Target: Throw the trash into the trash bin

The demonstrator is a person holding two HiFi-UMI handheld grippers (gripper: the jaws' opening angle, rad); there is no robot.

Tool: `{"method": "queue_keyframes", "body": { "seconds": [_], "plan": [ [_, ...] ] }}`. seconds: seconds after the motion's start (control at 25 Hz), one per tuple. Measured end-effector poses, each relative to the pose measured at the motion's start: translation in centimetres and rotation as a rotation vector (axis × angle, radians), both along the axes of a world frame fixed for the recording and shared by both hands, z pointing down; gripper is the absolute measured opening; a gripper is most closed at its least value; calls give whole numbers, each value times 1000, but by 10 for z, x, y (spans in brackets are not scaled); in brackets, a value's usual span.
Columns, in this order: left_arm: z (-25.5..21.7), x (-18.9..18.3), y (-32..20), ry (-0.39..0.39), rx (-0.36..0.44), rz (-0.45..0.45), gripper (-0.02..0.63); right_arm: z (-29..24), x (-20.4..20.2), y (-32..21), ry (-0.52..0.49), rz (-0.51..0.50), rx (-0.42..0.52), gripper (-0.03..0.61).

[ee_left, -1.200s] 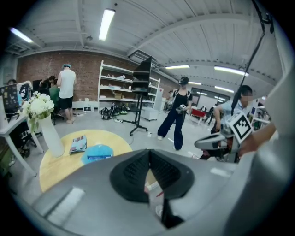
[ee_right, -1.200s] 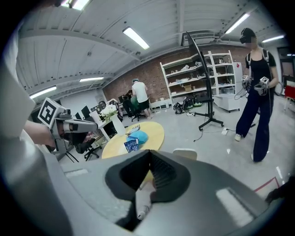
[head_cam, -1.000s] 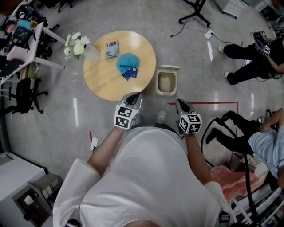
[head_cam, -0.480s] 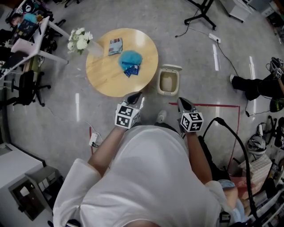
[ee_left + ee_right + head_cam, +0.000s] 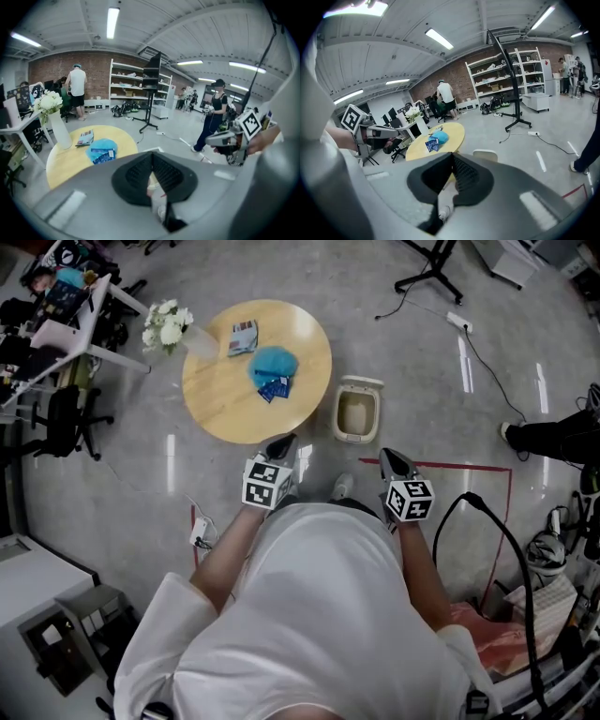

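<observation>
a grey polished floor (image 5: 131, 474) was seen across most of the head view, streaked with reflected ceiling light. a red tape line (image 5: 469, 464) was marked on it at the right. a round wooden table (image 5: 220, 404) was set in the upper middle of the frame. on it the trash was lying: a crumpled blue bag (image 5: 272, 364), small blue packets (image 5: 275, 390) touching its near side, and a printed packet (image 5: 242, 337) nearer the far edge. a vase of white flowers (image 5: 167, 329) was stood at the table's upper left edge. the beige trash bin (image 5: 336, 413), its lid tipped open, was placed on the floor just right of the table.

the left gripper (image 5: 281, 442) and the right gripper (image 5: 389, 457) were held low, below table and bin, well apart from the trash. each gripper's fingers were pressed together with nothing between them. a brick wall (image 5: 51, 65) and white shelves (image 5: 129, 86) were shown in the left gripper view.
</observation>
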State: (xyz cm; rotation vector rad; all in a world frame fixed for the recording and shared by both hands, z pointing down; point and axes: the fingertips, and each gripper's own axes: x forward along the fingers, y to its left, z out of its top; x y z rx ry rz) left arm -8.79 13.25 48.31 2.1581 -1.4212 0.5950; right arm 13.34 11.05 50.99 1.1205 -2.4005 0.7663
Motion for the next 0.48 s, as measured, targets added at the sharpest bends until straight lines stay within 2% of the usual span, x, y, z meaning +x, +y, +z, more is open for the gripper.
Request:
{"method": "queue_keyframes", "body": {
  "seconds": [0.2,0.48],
  "plan": [
    [-4,8,-7,12,17,-24,6,1,18,-7,-9,-23,4,2],
    [1,1,-11,-13,8,-89,6,13,28,-18,-9,-66,-15,2]
  ]
}}
